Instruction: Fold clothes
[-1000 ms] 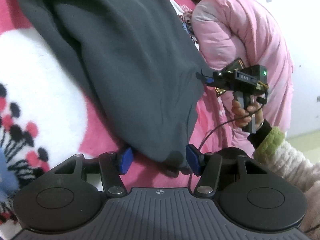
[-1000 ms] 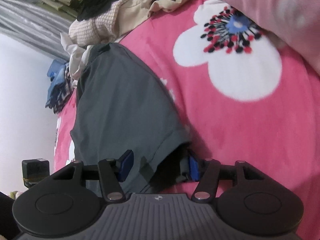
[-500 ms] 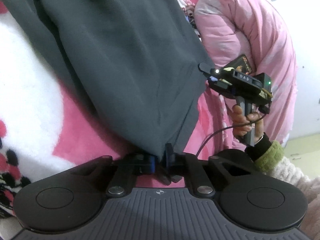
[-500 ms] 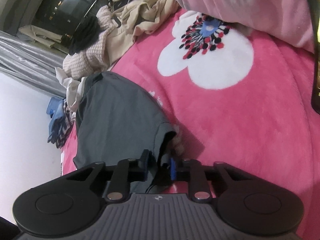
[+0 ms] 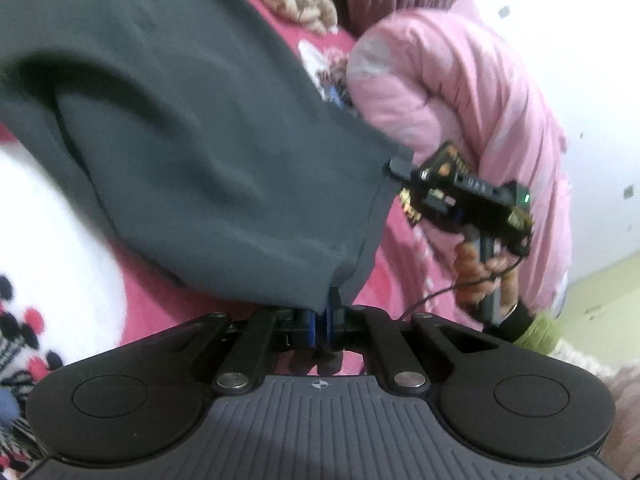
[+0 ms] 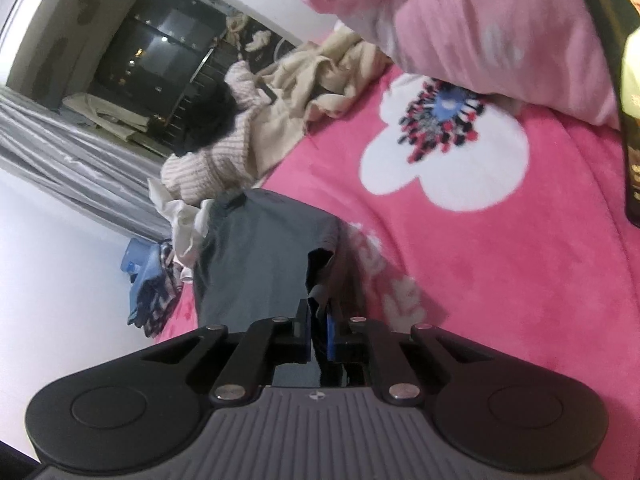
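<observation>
Grey garment (image 5: 192,128) now pinched at both near corners: left gripper (image 5: 319,322) fingers, wide a second ago, clamped on hem at frame bottom; right gripper (image 6: 318,330) likewise. Edge lifts off pink bed (image 6: 500,288) — fold-over looks underway.

The grey garment (image 5: 192,128) runs off the top and left edges of the left wrist view; its far end cannot be seen. Its hem hides the right gripper's (image 5: 394,168) fingertips. A dark object (image 6: 632,120) is cut by the right edge, unidentifiable.
</observation>
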Available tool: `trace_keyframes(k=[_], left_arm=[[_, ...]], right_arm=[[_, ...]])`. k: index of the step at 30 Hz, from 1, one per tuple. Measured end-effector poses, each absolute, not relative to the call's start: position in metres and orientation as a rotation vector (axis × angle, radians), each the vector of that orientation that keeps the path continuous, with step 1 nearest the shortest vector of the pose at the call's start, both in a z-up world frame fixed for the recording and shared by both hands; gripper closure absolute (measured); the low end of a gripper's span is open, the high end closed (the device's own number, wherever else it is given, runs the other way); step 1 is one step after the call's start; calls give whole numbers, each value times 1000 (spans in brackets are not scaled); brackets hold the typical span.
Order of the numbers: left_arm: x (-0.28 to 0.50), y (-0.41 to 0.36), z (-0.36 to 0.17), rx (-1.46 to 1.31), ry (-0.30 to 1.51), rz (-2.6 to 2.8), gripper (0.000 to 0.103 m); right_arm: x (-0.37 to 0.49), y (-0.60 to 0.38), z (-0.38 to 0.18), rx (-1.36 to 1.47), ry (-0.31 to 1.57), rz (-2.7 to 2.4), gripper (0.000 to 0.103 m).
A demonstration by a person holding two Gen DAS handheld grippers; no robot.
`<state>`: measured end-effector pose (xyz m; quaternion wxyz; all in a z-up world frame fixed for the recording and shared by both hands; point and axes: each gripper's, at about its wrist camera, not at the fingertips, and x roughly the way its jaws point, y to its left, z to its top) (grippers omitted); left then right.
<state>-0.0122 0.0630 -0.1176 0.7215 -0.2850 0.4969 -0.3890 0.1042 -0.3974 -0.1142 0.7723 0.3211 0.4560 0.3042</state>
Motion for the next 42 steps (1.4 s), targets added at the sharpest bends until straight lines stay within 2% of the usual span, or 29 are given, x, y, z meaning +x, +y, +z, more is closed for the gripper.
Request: trace_keyframes(k=[28,42], left_arm=[[3,131,-99,-918,877,-759,101],[31,188,-67,-981,675,-633,101]], right_arm=[[120,-361,-87,795,856,723,97],[187,-291,-55,794,753,871,98]])
